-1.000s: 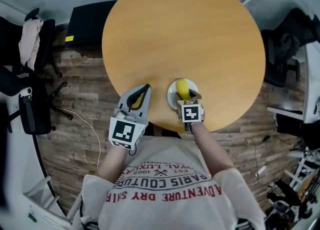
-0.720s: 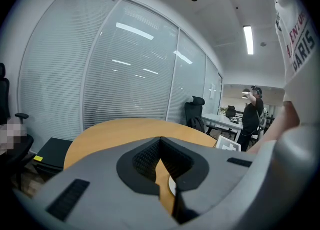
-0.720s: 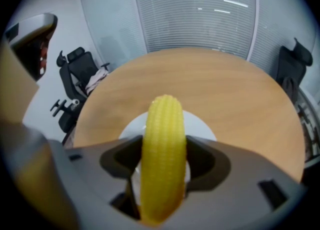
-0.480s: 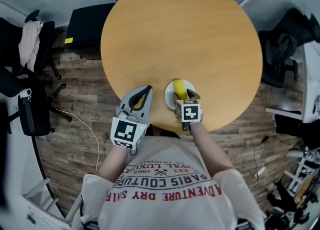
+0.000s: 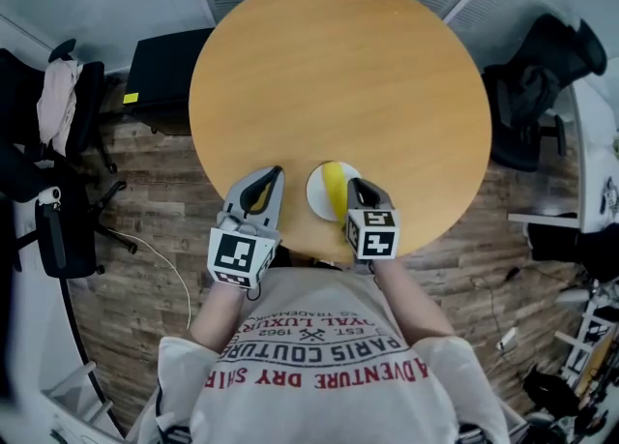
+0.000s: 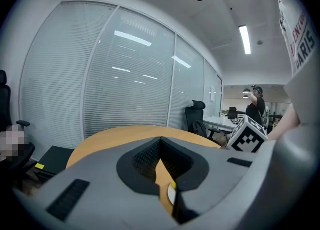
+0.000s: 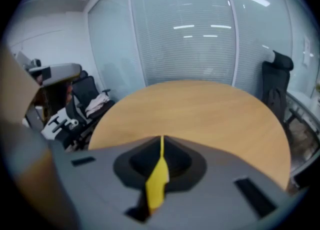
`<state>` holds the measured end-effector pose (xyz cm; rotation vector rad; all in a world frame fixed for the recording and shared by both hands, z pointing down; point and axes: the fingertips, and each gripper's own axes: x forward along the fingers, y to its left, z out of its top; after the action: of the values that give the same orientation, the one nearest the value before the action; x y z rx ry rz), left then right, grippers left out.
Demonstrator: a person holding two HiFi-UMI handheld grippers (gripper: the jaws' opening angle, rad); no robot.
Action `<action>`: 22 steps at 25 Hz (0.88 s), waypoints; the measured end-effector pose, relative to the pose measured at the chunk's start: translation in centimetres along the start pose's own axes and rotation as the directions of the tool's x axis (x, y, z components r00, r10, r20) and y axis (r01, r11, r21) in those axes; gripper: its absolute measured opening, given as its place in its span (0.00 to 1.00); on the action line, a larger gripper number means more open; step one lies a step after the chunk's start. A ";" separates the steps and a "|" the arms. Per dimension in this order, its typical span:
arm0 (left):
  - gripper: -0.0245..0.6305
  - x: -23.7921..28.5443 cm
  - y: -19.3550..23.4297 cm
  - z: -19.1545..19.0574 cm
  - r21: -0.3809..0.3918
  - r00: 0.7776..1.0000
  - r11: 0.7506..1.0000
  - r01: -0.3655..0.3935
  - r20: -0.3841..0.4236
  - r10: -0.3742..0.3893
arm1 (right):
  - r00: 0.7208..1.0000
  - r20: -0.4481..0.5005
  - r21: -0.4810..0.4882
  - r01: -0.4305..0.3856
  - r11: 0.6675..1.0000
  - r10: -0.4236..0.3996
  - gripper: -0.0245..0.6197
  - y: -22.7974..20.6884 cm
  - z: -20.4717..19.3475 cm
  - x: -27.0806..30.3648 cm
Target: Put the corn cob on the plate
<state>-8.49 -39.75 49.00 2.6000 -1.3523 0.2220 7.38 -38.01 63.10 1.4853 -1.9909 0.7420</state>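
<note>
The yellow corn cob (image 5: 332, 188) lies on the small white plate (image 5: 315, 195) near the front edge of the round wooden table (image 5: 338, 74). My right gripper (image 5: 354, 184) hovers just right of the plate, jaws shut and empty. In the right gripper view the fingertips meet (image 7: 161, 138), and the corn (image 7: 157, 181) shows as a yellow strip through the slit below them. My left gripper (image 5: 275, 172) stands left of the plate, shut with nothing in it. Through its slit (image 6: 160, 139) a sliver of the plate (image 6: 171, 194) shows.
A black case (image 5: 164, 55) sits on the floor at the table's left. Office chairs stand at the left (image 5: 58, 94) and right (image 5: 537, 84). Glass walls with blinds lie beyond. A person (image 6: 257, 104) stands far off in the left gripper view.
My right gripper has lifted off the plate, drawn back toward the table edge and closed its jaws. The corn cob stays lying on the plate. The left gripper has kept still.
</note>
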 end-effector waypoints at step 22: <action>0.09 -0.6 -2.4 6.8 0.152 0.993 0.987 0.041 0.104 -0.057 | 0.858 0.511 -0.055 -0.032 0.998 0.056 0.08 0.0 12.5 -13.2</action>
<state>-6.64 -39.60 42.00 2.8033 -1.3531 0.1848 9.38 -38.03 45.09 1.7490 -2.4148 0.3269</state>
